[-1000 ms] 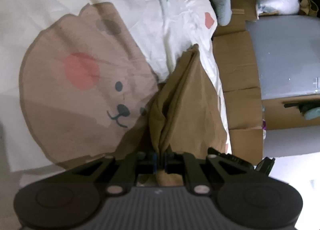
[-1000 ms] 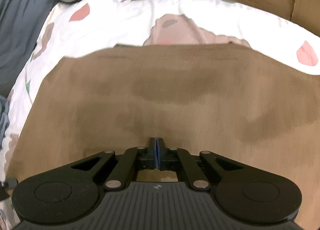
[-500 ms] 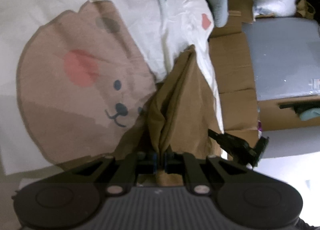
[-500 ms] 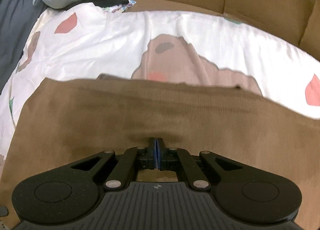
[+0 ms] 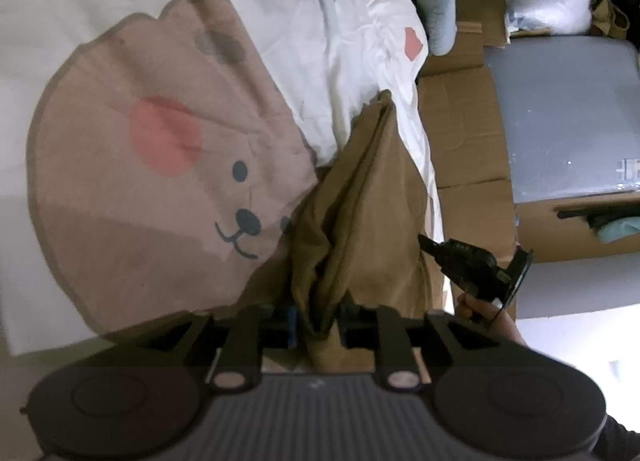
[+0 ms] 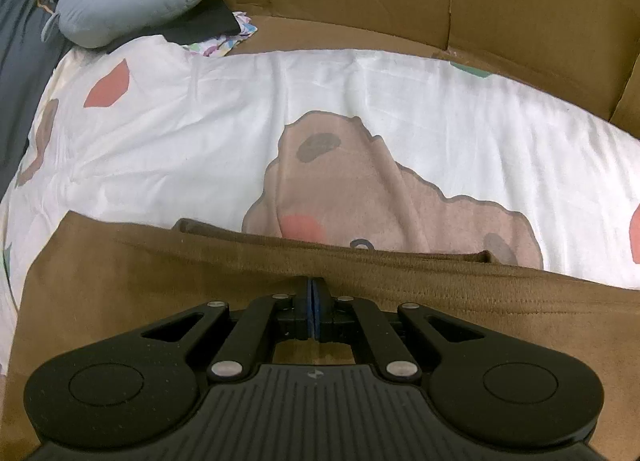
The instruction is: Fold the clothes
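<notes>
In the left wrist view the left gripper (image 5: 316, 319), its jaws just opening, is loosely straddling the bunched brown garment (image 5: 360, 213) running toward one o'clock over the bear-print sheet (image 5: 160, 149), while in the right wrist view the right gripper (image 6: 313, 315) is pinching that garment (image 6: 160, 293), its hem lying nine-to-three.

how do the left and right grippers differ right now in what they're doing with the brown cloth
The left gripper has just been opening; the brown cloth garment hangs bunched between its parted fingers. The right gripper is shut tight on a flat stretch of the garment's edge. Both are black and sit at the same garment over the bear-print sheet.
</notes>
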Demonstrator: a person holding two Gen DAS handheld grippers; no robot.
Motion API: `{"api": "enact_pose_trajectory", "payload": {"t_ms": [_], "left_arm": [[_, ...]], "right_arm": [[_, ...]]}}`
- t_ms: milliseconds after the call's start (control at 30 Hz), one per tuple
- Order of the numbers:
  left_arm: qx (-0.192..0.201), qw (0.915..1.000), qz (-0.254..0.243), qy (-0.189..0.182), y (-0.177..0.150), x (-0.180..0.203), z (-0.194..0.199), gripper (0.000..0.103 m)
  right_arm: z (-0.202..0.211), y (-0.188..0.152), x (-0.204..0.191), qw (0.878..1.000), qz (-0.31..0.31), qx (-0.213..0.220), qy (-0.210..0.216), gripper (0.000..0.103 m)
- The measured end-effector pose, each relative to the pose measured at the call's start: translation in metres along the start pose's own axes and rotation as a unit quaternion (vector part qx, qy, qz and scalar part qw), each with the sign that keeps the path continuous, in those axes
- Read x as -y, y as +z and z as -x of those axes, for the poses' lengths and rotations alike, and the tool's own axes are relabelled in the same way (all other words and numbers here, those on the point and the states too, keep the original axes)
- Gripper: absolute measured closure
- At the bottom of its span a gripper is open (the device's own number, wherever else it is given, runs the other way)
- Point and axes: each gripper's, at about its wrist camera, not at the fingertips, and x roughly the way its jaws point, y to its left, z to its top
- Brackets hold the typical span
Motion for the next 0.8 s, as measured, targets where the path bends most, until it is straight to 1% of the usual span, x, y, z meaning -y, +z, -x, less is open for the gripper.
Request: {"api": "enact_pose_trajectory", "payload": {"t_ms": [67,100,133,167,200,233,267,300,333,367,467,533,667,767,800], "left_arm": [[-0.002,1.0,-0.003,-0.005,-0.002,-0.001,0.0,0.084],[-0.003,1.0,-0.004,-0.005,-0.003,-0.001,0.001,0.087],[-0.003,1.0,-0.005,-0.006,-0.004,-0.002,0.002,0.093],[-0.002,1.0,-0.006,-0.008,-0.003,0.0,0.003,0.095],[0.0,0.9999,-0.006,-0.009,-0.003,0.002,0.005,0.095],[0.001,0.9999,-0.006,-0.011,-0.003,0.005,0.006,0.095],[0.002,0.9998,-0.01,-0.015,-0.002,0.009,0.007,0.095],[0.002,0.9998,-0.012,-0.018,-0.001,0.014,0.008,0.095],[0.003,0.9998,-0.012,-0.018,0.0,0.018,0.009,0.095],[0.003,0.9998,-0.013,-0.016,0.001,0.023,0.009,0.094],[0.001,0.9998,-0.013,-0.015,0.004,0.036,0.009,0.095],[-0.001,0.9998,-0.01,-0.017,0.006,0.044,0.009,0.095],[-0.009,0.9998,-0.013,-0.008,0.009,0.062,0.007,0.095],[-0.017,0.9997,-0.018,-0.002,0.013,0.076,0.005,0.095],[-0.019,0.9996,-0.02,0.0,0.014,0.08,0.004,0.095]], "right_arm": [[-0.001,0.004,0.002,1.0,-0.006,-0.009,0.004,0.098],[-0.002,0.006,0.004,1.0,-0.012,-0.016,0.008,0.098],[-0.001,0.007,0.006,1.0,-0.019,-0.021,0.013,0.097],[-0.001,0.009,0.007,0.999,-0.025,-0.026,0.017,0.097],[0.002,0.009,0.007,0.999,-0.026,-0.03,0.021,0.096],[0.005,0.009,0.007,0.999,-0.027,-0.034,0.026,0.091],[0.009,0.008,0.006,0.999,-0.02,-0.034,0.03,0.08],[0.014,0.007,0.004,0.999,-0.013,-0.034,0.035,0.073],[0.02,0.004,0.001,0.999,-0.003,-0.033,0.039,0.062],[0.025,0.002,-0.002,0.999,0.008,-0.032,0.043,0.059],[0.042,-0.007,-0.009,0.998,0.025,-0.034,0.052,0.059],[0.054,-0.014,-0.014,0.997,0.029,-0.035,0.067,0.059],[0.081,-0.031,-0.033,0.992,0.066,-0.039,0.104,0.059],[0.098,-0.044,-0.049,0.989,0.094,-0.033,0.109,0.059],[0.102,-0.047,-0.054,0.987,0.102,-0.034,0.117,0.059]]}}
